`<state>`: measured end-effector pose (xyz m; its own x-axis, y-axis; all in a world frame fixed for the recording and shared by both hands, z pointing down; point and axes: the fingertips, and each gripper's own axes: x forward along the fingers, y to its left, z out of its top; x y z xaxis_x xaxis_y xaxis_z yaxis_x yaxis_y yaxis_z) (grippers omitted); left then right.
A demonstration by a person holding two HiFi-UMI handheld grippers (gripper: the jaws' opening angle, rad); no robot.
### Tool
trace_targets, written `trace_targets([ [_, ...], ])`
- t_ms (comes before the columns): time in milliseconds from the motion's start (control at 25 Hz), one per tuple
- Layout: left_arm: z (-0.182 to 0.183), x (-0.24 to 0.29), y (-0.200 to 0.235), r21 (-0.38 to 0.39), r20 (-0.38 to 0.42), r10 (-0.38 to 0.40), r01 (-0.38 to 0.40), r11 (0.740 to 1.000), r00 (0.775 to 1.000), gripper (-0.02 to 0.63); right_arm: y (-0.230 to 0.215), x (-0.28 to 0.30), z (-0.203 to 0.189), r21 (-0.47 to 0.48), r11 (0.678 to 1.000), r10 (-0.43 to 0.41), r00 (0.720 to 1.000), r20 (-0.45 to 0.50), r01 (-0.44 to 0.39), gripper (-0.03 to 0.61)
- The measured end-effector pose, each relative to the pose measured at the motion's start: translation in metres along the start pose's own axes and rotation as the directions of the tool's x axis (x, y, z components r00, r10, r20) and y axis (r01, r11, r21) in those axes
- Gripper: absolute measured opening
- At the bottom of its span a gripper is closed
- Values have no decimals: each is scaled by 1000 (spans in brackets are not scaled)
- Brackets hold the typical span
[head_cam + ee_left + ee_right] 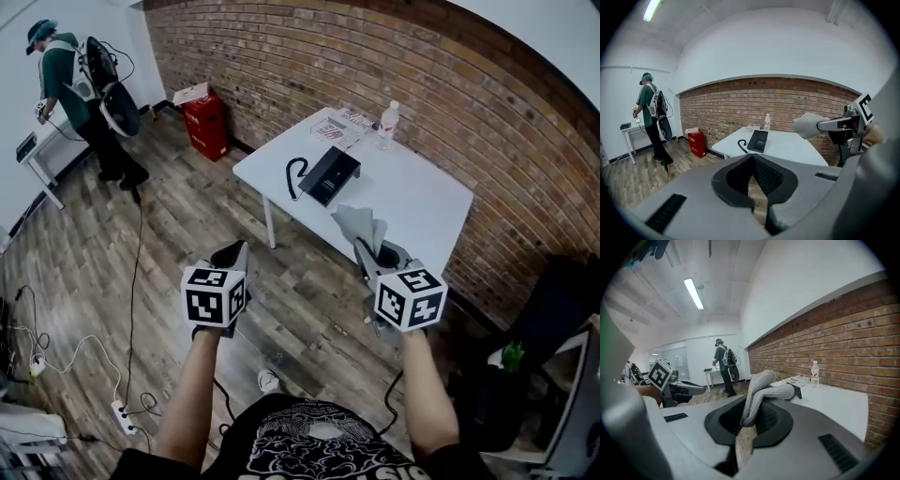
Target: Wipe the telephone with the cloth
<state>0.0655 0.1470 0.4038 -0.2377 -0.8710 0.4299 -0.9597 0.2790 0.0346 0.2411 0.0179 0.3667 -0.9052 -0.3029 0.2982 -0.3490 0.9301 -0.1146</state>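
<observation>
A black telephone (330, 174) with a coiled cord (296, 176) lies on the white table (422, 202) ahead of me; the left gripper view shows the telephone (758, 139) too. My right gripper (368, 251) is shut on a grey cloth (361, 225), which sticks up out of the jaws, short of the table's near edge. In the right gripper view the knitted cloth (761, 390) folds over above the right gripper (749, 416). My left gripper (232, 251) hovers over the floor left of the table, its jaws (752, 159) shut and holding nothing.
A water bottle (387, 124) and papers (342, 127) sit at the table's far end. A red box (206, 125) stands by the brick wall. A person (80, 94) stands at back left by a small table (37, 159). Cables (131, 281) cross the wood floor. Dark furniture (553, 319) at right.
</observation>
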Motion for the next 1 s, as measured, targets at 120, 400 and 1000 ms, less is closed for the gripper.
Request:
trace_targets([
  [120, 3, 15, 23, 1, -7, -38, 38, 999, 999, 6, 5, 24, 6, 8, 999, -36, 999, -8, 36, 11],
  [400, 7, 40, 67, 10, -17, -104, 104, 995, 994, 6, 18, 69, 15, 10, 995, -96, 995, -22, 96, 11],
  [1000, 17, 86, 98, 71, -43, -167, 169, 983, 985, 6, -5, 112, 23, 42, 985, -168, 986, -2, 168, 11],
])
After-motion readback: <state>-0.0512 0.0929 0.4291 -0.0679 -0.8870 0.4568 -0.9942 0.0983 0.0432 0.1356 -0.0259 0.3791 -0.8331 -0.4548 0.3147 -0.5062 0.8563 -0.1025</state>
